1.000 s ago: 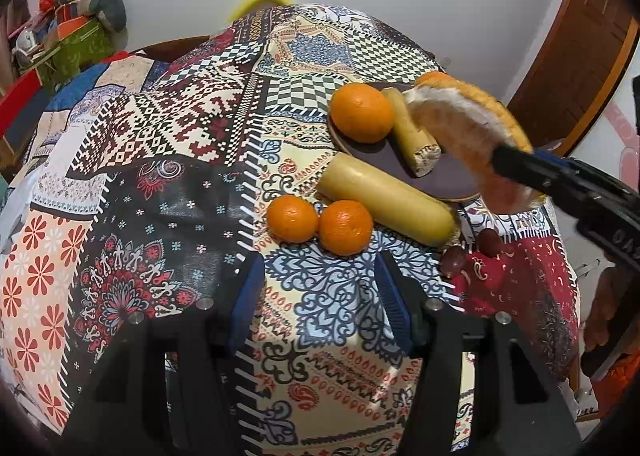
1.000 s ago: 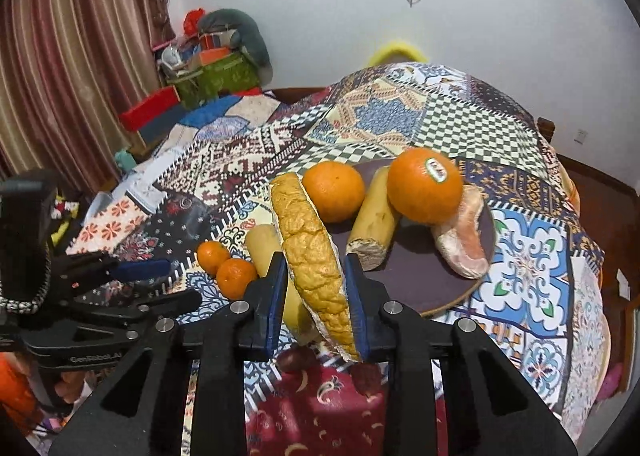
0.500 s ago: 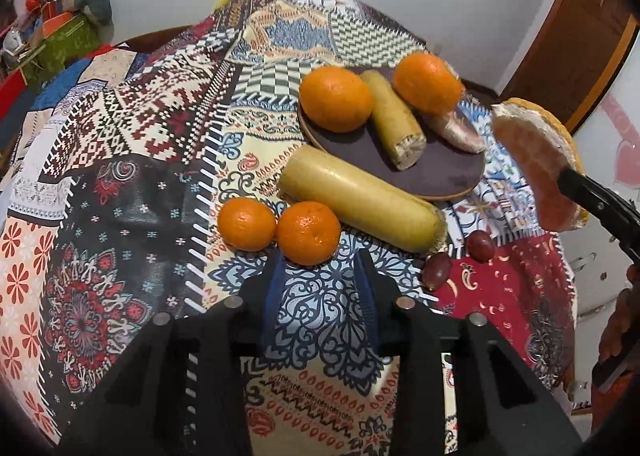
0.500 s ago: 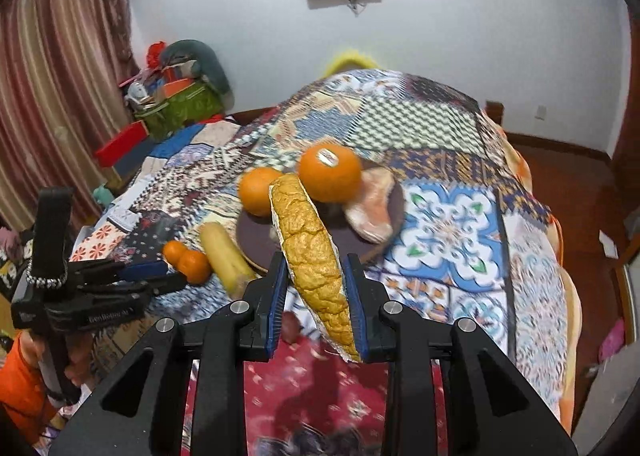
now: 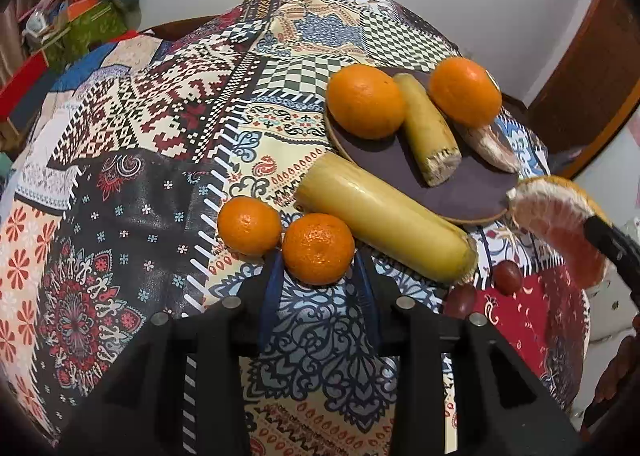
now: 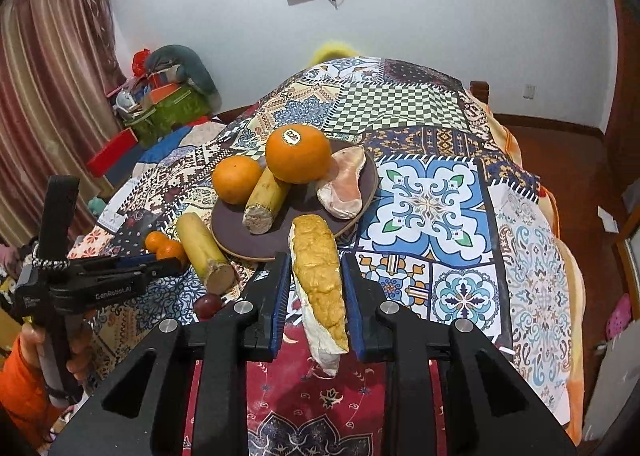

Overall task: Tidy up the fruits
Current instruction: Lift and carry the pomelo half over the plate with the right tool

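Right gripper [image 6: 314, 288] clamps a pithy, bumpy-rinded grapefruit wedge [image 6: 318, 284] just off the round dark plate [image 6: 228, 230]. Left gripper [image 5: 318, 276], having just narrowed, hugs a dimpled small mandarin [image 5: 318, 248] on the glossy patchwork tablecloth [image 5: 132, 192], beside a smooth yellow cane stick [image 5: 384, 222].

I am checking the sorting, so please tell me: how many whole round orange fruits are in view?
4. Two big oranges sit on the dark plate: one at its left, one at its far side. Two small ones lie touching on the cloth: left, right. None seems hidden.
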